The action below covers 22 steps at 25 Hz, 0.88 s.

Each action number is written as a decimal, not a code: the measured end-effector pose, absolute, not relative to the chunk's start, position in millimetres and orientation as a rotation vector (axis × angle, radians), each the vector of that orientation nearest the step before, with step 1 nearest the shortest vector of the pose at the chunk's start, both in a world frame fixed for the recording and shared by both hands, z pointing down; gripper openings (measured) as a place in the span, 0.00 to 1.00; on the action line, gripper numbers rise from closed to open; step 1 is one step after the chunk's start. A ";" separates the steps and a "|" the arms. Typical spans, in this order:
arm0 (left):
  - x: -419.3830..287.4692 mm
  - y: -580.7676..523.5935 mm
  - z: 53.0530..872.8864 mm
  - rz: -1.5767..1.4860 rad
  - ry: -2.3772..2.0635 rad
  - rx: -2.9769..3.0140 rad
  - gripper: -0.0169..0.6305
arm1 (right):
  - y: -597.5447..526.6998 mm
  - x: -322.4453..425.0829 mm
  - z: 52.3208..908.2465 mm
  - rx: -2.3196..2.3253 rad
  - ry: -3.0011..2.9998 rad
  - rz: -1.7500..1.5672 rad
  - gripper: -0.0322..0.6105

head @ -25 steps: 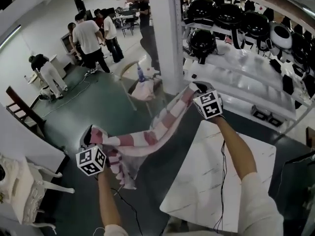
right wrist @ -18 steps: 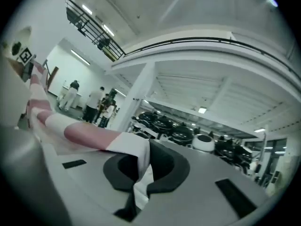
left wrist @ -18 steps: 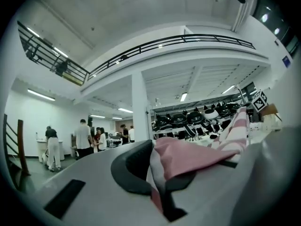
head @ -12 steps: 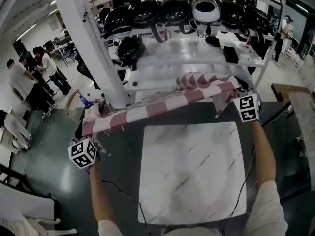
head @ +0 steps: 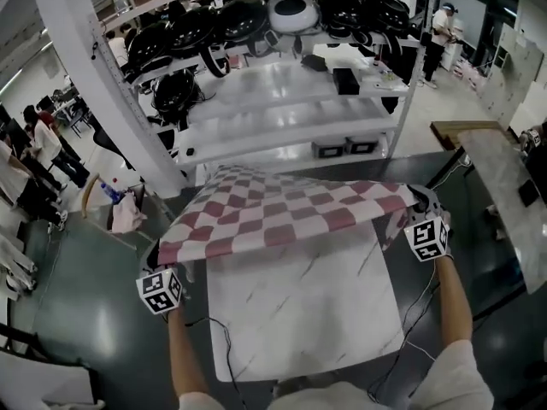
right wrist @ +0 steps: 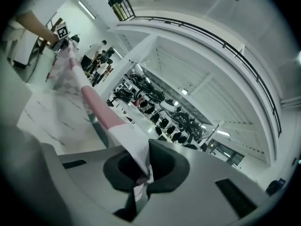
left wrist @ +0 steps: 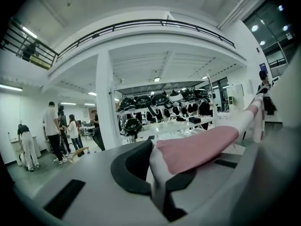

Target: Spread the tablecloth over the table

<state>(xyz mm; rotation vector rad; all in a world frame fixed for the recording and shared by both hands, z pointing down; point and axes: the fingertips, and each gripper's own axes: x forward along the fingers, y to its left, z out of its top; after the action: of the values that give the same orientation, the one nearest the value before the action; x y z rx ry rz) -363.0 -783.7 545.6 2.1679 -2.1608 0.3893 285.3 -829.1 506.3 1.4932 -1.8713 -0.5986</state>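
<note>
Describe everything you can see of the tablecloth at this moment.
The tablecloth is thin fabric in a red-and-white check. It is stretched out almost flat in the air over the far part of the marble-look table and appears clear of it. Its two near corners are pinched in the shut jaws of the left gripper and the right gripper. Its far edge points towards the shelves.
</note>
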 end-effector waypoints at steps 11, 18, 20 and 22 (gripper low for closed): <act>-349.8 -631.8 533.5 0.418 -2.194 2.221 0.07 | -656.1 302.2 553.9 1.552 -1.825 -0.431 0.07; -357.9 -527.2 582.0 0.441 -2.103 2.211 0.07 | -544.9 289.8 584.8 1.596 -1.795 -0.356 0.07; -355.0 -501.4 596.2 0.452 -2.078 2.204 0.07 | -518.5 285.8 598.4 1.578 -1.791 -0.338 0.07; -350.1 -479.1 604.4 0.451 -2.059 2.197 0.07 | -493.5 285.1 612.8 1.565 -1.788 -0.305 0.07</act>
<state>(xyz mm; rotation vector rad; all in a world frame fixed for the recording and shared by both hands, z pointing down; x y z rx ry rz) -350.1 -479.1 604.4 2.1968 -2.0592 0.4509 285.1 -493.5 612.8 1.5652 -1.7881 -0.3049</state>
